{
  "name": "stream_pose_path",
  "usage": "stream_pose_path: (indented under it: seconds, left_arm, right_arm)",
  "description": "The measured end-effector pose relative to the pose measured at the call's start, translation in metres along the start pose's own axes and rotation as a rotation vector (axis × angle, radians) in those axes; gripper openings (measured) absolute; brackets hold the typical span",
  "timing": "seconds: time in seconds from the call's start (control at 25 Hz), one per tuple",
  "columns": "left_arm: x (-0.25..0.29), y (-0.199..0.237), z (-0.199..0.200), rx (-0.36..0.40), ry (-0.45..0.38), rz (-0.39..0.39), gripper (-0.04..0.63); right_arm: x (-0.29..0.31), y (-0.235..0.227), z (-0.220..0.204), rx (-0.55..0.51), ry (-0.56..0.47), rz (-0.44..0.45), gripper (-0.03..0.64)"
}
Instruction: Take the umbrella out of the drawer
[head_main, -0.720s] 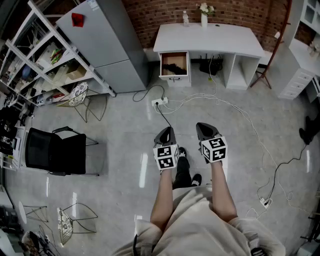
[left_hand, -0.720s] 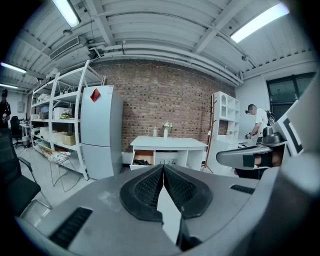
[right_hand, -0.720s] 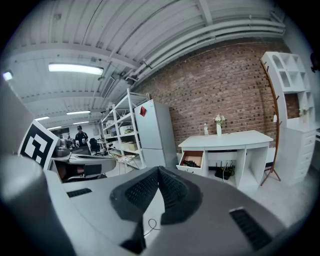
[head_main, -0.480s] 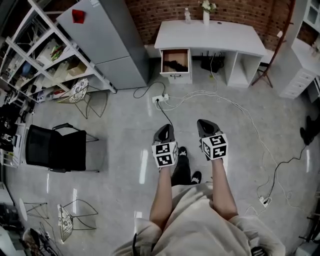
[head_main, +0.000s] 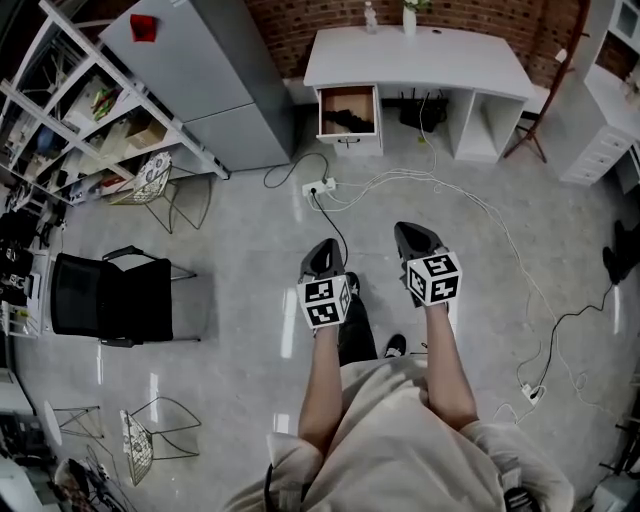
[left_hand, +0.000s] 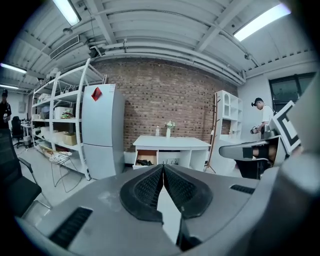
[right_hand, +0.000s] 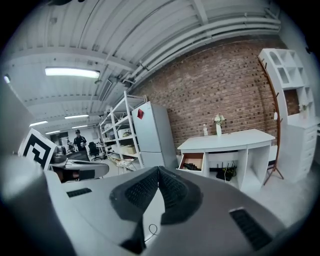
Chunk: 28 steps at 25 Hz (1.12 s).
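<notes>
A white desk (head_main: 420, 60) stands against the brick wall at the far end of the room. Its left drawer (head_main: 347, 110) is pulled open, and a dark umbrella (head_main: 345, 117) lies inside. The drawer (left_hand: 145, 159) and the drawer (right_hand: 192, 162) also show in both gripper views. My left gripper (head_main: 322, 257) and right gripper (head_main: 413, 238) are held side by side above the floor, well short of the desk. Both are shut and hold nothing. Their tips meet in the left gripper (left_hand: 162, 166) view and the right gripper (right_hand: 158, 168) view.
A grey fridge (head_main: 195, 80) stands left of the desk, beside white shelving (head_main: 70, 110). Cables and a power strip (head_main: 320, 186) lie across the floor between me and the desk. A black chair (head_main: 110, 300) and wire stools (head_main: 180, 205) stand at the left. A person (left_hand: 260, 120) stands at the right.
The desk and drawer have shifted slightly up in the head view, and both grippers sit a little lower. Both stay shut.
</notes>
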<state>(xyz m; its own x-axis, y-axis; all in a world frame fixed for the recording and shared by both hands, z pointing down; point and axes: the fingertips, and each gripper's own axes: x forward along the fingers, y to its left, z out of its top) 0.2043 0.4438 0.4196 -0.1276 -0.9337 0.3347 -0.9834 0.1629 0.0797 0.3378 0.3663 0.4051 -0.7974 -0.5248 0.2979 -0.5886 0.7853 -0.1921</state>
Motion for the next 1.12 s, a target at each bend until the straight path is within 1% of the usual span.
stream_pose_path:
  seconds: [0.08,0.16,0.28,0.44,0.52,0.64,0.68,0.88,1.04,1.12]
  left_arm:
    - [0.007,0.013,0.000,-0.007,0.004,0.002,0.011]
    - [0.016,0.023,0.004,-0.014,0.000,-0.016,0.011]
    - [0.034,0.037,0.014,-0.015,-0.006,-0.040,0.011]
    - [0.066,0.054,0.031,-0.023,0.001,-0.049,0.011]
    - [0.083,0.059,0.036,-0.039,0.002,-0.061,0.011]
    - [0.115,0.065,0.041,-0.091,-0.005,-0.099,0.011]
    - [0.126,0.068,0.043,-0.098,-0.005,-0.109,0.011]
    - [0.178,0.087,0.062,-0.040,0.005,-0.140,0.011]
    - [0.214,0.109,0.074,0.029,0.018,-0.170,0.011]
    - [0.230,0.124,0.082,0.028,0.019,-0.177,0.011]
  right_arm:
    - [0.013,0.002,-0.001,0.002,0.008,0.001,0.067]
    - [0.029,0.002,-0.001,-0.004,0.019,-0.002,0.067]
    - [0.052,0.003,0.004,-0.010,0.032,-0.001,0.067]
    - [0.079,-0.007,0.013,0.005,0.049,-0.017,0.069]
    - [0.090,-0.014,0.010,0.005,0.071,-0.024,0.069]
    - [0.111,-0.034,0.004,0.001,0.105,-0.046,0.067]
    - [0.120,-0.040,0.005,0.002,0.111,-0.053,0.069]
    - [0.172,-0.064,0.022,0.018,0.107,-0.084,0.067]
    - [0.214,-0.068,0.038,0.018,0.096,-0.101,0.069]
    - [0.232,-0.069,0.043,0.015,0.103,-0.112,0.067]
